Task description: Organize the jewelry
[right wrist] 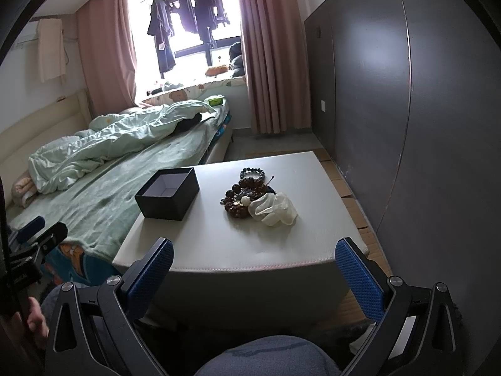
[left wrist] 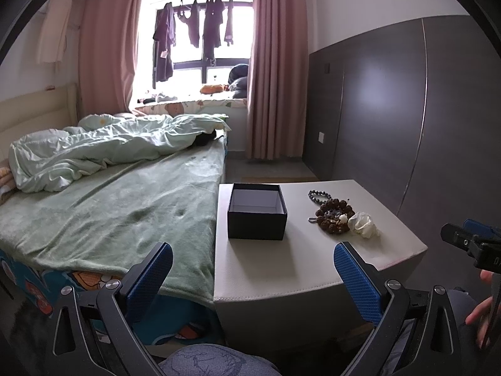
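Padded white table [right wrist: 281,250], square black box [right wrist: 167,194] (matte), knobbly beads [right wrist: 242,202]

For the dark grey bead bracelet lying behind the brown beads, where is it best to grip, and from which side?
Grip the dark grey bead bracelet at its far arc, coming from above with the right gripper. It lies flat as an open loop on the white table, and its near side touches the brown bead pile, so the far side looks freer.

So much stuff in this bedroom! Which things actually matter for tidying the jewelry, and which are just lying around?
Part of the job:
- open black box, empty inside
- brown bead bracelets
- dark bead bracelet
- white hair scrunchie
- both grippers, open: left, right

Just lying about:
- rumpled quilt
- hanging clothes
- pink curtains
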`<state>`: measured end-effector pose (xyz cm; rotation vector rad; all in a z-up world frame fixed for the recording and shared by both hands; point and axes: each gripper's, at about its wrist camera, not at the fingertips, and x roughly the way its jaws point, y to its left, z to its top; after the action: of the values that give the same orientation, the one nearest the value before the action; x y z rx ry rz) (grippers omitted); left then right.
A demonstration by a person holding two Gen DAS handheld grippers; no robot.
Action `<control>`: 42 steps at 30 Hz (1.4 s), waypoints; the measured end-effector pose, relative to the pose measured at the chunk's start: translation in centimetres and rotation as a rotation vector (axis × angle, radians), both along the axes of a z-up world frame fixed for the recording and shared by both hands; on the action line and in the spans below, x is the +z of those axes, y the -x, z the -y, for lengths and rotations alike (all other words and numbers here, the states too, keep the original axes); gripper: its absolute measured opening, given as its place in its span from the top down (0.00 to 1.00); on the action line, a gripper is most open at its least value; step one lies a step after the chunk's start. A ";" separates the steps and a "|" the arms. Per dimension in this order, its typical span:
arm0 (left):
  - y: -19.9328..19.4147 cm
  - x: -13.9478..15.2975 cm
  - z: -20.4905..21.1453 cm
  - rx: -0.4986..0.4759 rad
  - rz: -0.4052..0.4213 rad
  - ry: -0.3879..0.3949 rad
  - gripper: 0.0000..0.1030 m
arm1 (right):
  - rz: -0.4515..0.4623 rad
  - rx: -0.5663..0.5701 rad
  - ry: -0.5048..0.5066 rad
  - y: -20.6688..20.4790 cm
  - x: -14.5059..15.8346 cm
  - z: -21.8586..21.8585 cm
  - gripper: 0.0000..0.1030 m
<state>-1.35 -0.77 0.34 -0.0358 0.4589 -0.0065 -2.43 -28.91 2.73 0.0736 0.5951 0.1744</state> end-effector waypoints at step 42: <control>-19.1 -0.8 4.9 -0.319 -0.293 0.072 0.34 | -0.424 -0.032 -0.445 -19.3 -5.9 4.5 0.51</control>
<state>17.74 -5.66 -0.51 -0.0342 0.7531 -0.3353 16.87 -33.44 -3.20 0.5614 0.9689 0.2610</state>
